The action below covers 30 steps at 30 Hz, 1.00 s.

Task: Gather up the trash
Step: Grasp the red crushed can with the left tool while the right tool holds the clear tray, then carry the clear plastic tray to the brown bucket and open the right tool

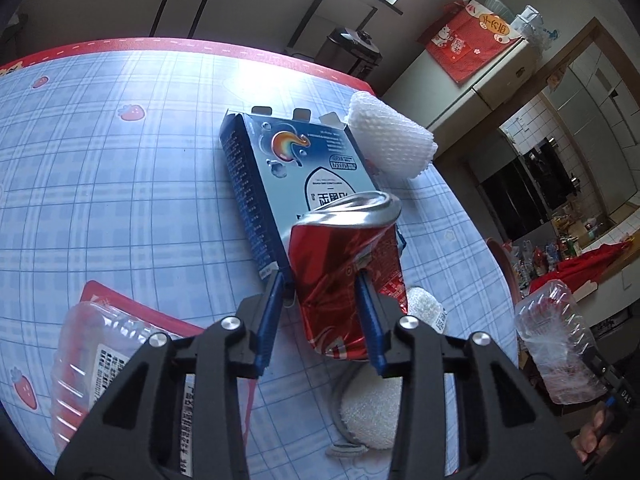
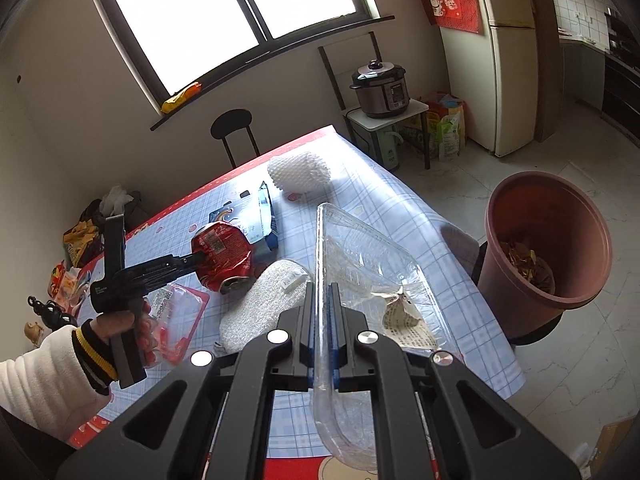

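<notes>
My left gripper is shut on a crushed red soda can and holds it just above the table; the can also shows in the right wrist view. My right gripper is shut on the rim of a clear plastic clamshell tray with a crumpled paper label inside, held over the table's right edge. That tray also shows in the left wrist view. A brown bin with some trash in it stands on the floor to the right of the table.
On the blue checked tablecloth lie a blue-and-white carton, a white foam net sleeve, a white foam pad, and a clear tray on a red packet. A stool, a rice cooker and a fridge stand beyond the table.
</notes>
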Tool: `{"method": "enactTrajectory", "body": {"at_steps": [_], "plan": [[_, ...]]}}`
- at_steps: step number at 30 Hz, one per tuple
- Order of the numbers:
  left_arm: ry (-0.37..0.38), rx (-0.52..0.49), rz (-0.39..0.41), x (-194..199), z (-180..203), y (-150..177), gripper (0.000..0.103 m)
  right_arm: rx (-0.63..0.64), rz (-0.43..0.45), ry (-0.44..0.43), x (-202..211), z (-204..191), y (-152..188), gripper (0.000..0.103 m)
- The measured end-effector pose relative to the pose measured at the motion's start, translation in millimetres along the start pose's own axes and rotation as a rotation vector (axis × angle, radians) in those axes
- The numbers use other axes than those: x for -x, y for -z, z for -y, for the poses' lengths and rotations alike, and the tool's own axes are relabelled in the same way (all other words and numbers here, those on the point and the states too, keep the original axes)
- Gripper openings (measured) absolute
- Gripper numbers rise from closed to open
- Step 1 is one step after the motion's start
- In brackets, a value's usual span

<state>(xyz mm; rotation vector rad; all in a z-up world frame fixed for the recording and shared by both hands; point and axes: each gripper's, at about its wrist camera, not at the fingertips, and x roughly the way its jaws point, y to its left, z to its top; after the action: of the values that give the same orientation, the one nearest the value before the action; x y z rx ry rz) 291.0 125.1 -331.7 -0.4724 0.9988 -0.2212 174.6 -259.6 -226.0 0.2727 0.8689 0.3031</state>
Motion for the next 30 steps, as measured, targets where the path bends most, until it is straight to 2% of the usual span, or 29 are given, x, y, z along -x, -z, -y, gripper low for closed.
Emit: {"method": "enactTrajectory", "body": {"at_steps": [3,6,12,22,30], "plan": [[-0.002,0.002,0.009,-5,0,2,0.034,-0.009,-0.005,0.01,1,6,2,0.008],[0.025,0.02,0.027,-3,2,2,0.023,-0.009,-0.006,0.012,1,3,1,0.008],[0.011,-0.05,0.07,21,17,11,0.015,0.018,0.012,-0.005,3,-6,-7,0.008],[-0.017,-0.089,0.232,113,33,24,0.012,0.042,0.081,-0.044,21,-20,-20,0.008],[-0.037,-0.13,0.35,183,58,30,0.012,0.02,0.151,-0.06,45,-1,-32,0.008]]}}
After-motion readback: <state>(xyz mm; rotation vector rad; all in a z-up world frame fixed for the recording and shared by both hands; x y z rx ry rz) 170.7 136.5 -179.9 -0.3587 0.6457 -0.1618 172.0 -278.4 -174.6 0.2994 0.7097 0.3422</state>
